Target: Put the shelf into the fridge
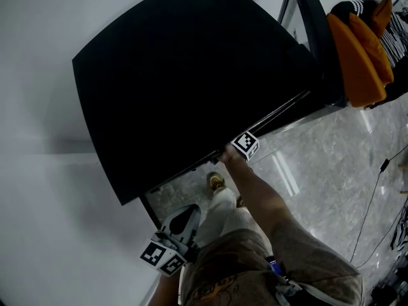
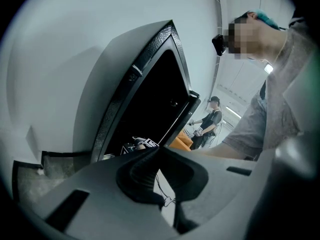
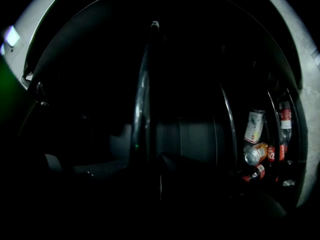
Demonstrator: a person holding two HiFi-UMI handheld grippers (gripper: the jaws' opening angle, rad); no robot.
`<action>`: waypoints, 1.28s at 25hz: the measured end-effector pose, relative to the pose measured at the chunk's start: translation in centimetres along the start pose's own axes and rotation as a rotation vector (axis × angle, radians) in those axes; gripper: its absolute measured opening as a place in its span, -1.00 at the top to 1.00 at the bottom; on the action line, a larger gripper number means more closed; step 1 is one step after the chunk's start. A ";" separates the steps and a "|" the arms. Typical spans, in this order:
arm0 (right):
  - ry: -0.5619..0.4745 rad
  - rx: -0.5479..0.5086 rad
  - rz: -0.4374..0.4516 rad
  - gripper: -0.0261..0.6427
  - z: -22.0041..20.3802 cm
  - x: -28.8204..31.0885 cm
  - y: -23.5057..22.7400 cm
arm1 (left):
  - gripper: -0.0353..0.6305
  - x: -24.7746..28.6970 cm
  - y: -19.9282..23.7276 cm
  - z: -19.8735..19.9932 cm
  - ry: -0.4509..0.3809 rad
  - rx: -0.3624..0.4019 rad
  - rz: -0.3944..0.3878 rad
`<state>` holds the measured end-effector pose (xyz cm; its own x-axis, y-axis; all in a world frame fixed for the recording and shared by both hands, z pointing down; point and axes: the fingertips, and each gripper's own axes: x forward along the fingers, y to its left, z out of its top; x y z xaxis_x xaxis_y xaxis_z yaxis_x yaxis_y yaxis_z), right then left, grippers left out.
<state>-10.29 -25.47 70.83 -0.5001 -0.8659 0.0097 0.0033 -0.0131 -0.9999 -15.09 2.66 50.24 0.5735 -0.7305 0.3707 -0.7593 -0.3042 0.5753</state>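
Left hand-held gripper [image 2: 159, 150]: low on the near left by the person's hip, jaws together, nothing between them, well clear of the fridge [image 1: 191, 75]. Right hand-held gripper [image 3: 155, 161]: arm stretched forward, its marker cube [image 1: 245, 144] just at the fridge's front edge, jaws reaching inside. Its view is very dark, but the jaws look clamped on the near edge of the shelf [image 3: 142, 99], a thin clear plate seen edge-on that runs away from the jaws into the cabinet. So the shelf is inside the fridge, held; whether it sits on any rails, can't tell. Right of it, racks with drinks: carton [image 3: 254, 126], can [image 3: 254, 154], red-capped bottle [image 3: 285, 116]. Door [image 1: 315, 30] stands open on the far right. Fridge stands on a marble floor [image 1: 319, 171] against a white wall. Orange clothes [image 1: 363, 56] lie beyond the door, far right. A second person [image 2: 210, 121] stands far off, past the door.
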 end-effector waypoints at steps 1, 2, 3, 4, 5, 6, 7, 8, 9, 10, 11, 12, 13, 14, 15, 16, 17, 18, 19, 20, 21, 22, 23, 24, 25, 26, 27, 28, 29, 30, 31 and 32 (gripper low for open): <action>0.005 0.000 -0.001 0.84 -0.1 0.2 0.0 | 0.89 -0.1 0.1 0.0 -0.001 -0.001 0.002; 0.008 0.002 -0.002 0.84 -0.3 0.5 0.2 | 0.89 -0.1 0.1 0.0 -0.002 -0.001 0.003; 0.007 0.002 -0.003 0.84 -0.3 0.7 0.3 | 0.89 -0.1 0.1 0.0 -0.002 -0.002 0.004; 0.005 0.002 -0.004 0.84 -0.3 0.9 0.3 | 0.89 -0.2 0.2 0.0 -0.002 -0.003 0.005; 0.005 0.002 -0.005 0.84 -0.3 1.1 0.3 | 0.89 -0.2 0.2 -0.1 -0.002 -0.005 0.006; 0.006 0.004 -0.006 0.84 -0.3 1.3 0.2 | 0.89 -0.1 0.2 -0.2 -0.001 -0.006 0.007; 0.007 0.007 -0.008 0.84 -0.4 1.5 0.1 | 0.89 -0.1 0.3 -0.3 0.002 -0.007 0.007; 0.008 0.009 -0.009 0.84 -0.4 1.8 0.1 | 0.89 -0.1 0.3 -0.5 0.004 -0.009 0.007; 0.008 0.009 -0.009 0.84 -0.4 2.0 0.0 | 0.89 -0.1 0.2 -0.5 0.005 -0.010 0.006; 0.008 0.007 -0.008 0.84 -0.4 2.3 0.0 | 0.89 -0.1 0.2 -0.6 0.005 -0.011 0.004; 0.008 0.006 -0.007 0.84 -0.4 2.6 0.0 | 0.89 -0.1 0.1 -0.6 0.005 -0.011 0.003; 0.009 0.005 -0.007 0.84 -0.4 2.9 -0.1 | 0.89 0.0 0.1 -0.6 0.005 -0.011 0.002; 0.009 0.005 -0.007 0.84 -0.4 3.2 -0.1 | 0.89 0.0 0.1 -0.7 0.006 -0.010 0.001; 0.009 0.004 -0.007 0.84 -0.4 3.4 -0.1 | 0.89 0.0 0.1 -0.7 0.006 -0.011 0.002; 0.008 0.003 -0.007 0.84 -0.4 3.7 -0.1 | 0.89 0.0 0.1 -0.8 0.007 -0.012 0.004; 0.006 0.002 -0.006 0.84 -0.4 3.9 -0.1 | 0.89 -0.1 0.2 -0.9 0.009 -0.014 0.006; 0.003 0.002 -0.006 0.84 -0.4 3.9 -0.1 | 0.89 -0.2 0.2 -0.9 0.011 -0.014 0.009; 0.001 0.002 -0.006 0.84 -0.4 4.0 -0.1 | 0.89 -0.2 0.3 -1.0 0.013 -0.014 0.010; -0.001 0.002 -0.005 0.83 -0.4 4.0 -0.1 | 0.89 -0.3 0.4 -0.9 0.014 -0.013 0.011; -0.003 0.001 -0.004 0.84 -0.4 4.1 0.0 | 0.89 -0.3 0.4 -0.9 0.015 -0.011 0.010; -0.006 0.002 -0.004 0.84 -0.4 4.1 0.0 | 0.89 -0.3 0.4 -0.9 0.016 -0.008 0.009; -0.013 0.003 -0.004 0.83 -0.4 4.1 0.0 | 0.89 -0.2 0.4 -0.8 0.018 -0.006 0.008; -0.021 0.004 -0.001 0.83 -0.3 4.1 0.0 | 0.89 -0.2 0.3 -0.9 0.020 -0.004 0.007; -0.026 0.005 0.006 0.83 -0.2 4.1 0.0 | 0.89 -0.1 0.3 -0.9 0.022 -0.002 0.006; -0.026 0.006 0.015 0.83 -0.2 4.1 0.2 | 0.89 -0.1 0.2 -0.9 0.022 -0.001 0.004; -0.021 0.005 0.023 0.83 -0.2 4.0 0.3 | 0.89 -0.1 0.1 -0.9 0.021 -0.001 0.002; -0.012 0.001 0.028 0.83 -0.2 3.9 0.5 | 0.89 -0.1 0.0 -0.9 0.020 -0.001 0.001; -0.002 -0.005 0.029 0.83 -0.3 3.7 0.6 | 0.89 -0.1 0.0 -0.9 0.020 0.000 0.000; 0.009 -0.014 0.029 0.83 -0.3 3.4 0.6 | 0.89 0.0 -0.1 -0.9 0.021 0.001 0.000; 0.017 -0.023 0.025 0.83 -0.3 3.1 0.6 | 0.89 0.0 -0.1 -0.9 0.021 0.003 0.000; 0.020 -0.030 0.018 0.83 -0.1 2.6 0.4 | 0.89 0.1 -0.2 -0.8 0.020 0.005 -0.002; 0.018 -0.034 0.011 0.83 0.1 2.0 0.1 | 0.89 0.1 -0.4 -0.7 0.018 0.006 -0.003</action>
<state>-11.20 -27.23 70.73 -0.5155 -0.8569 -0.0012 -0.0202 0.0136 -0.9997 -14.52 3.13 50.54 0.5814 -0.7185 0.3817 -0.7591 -0.3103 0.5722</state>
